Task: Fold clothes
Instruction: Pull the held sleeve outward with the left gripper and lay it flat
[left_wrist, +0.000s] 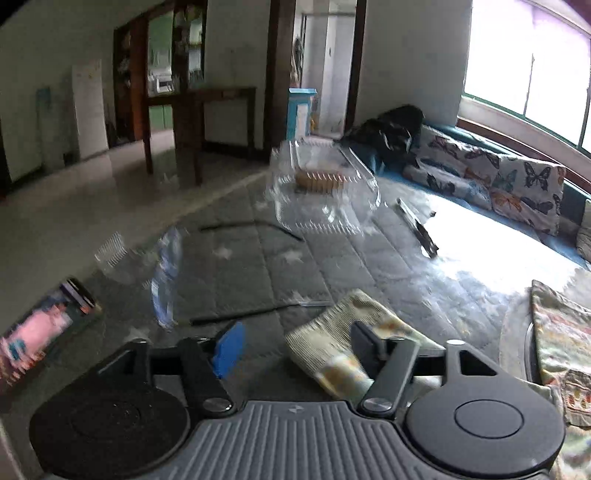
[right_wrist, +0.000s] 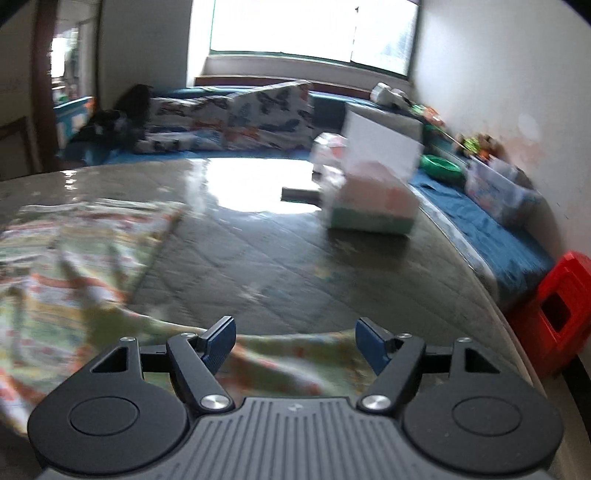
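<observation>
A patterned garment in pale green, orange and white lies on the quilted grey table. In the right wrist view the garment (right_wrist: 74, 258) spreads over the left half, and one edge runs under my right gripper (right_wrist: 295, 343), which is open above it. In the left wrist view a ribbed cuff or hem of the garment (left_wrist: 332, 343) lies between the fingers of my left gripper (left_wrist: 299, 347), which is open. More of the garment (left_wrist: 561, 347) lies at the right edge. Both views are motion-blurred.
A clear plastic container (left_wrist: 325, 188) with biscuits, a plastic bottle (left_wrist: 166, 273), a phone (left_wrist: 48, 321) and thin sticks (left_wrist: 251, 314) lie on the table (left_wrist: 258, 266). A tissue box (right_wrist: 369, 206) and white box (right_wrist: 384, 144) stand on the right. A butterfly-print sofa (left_wrist: 498, 181) runs behind; a red stool (right_wrist: 554, 314) sits at the right.
</observation>
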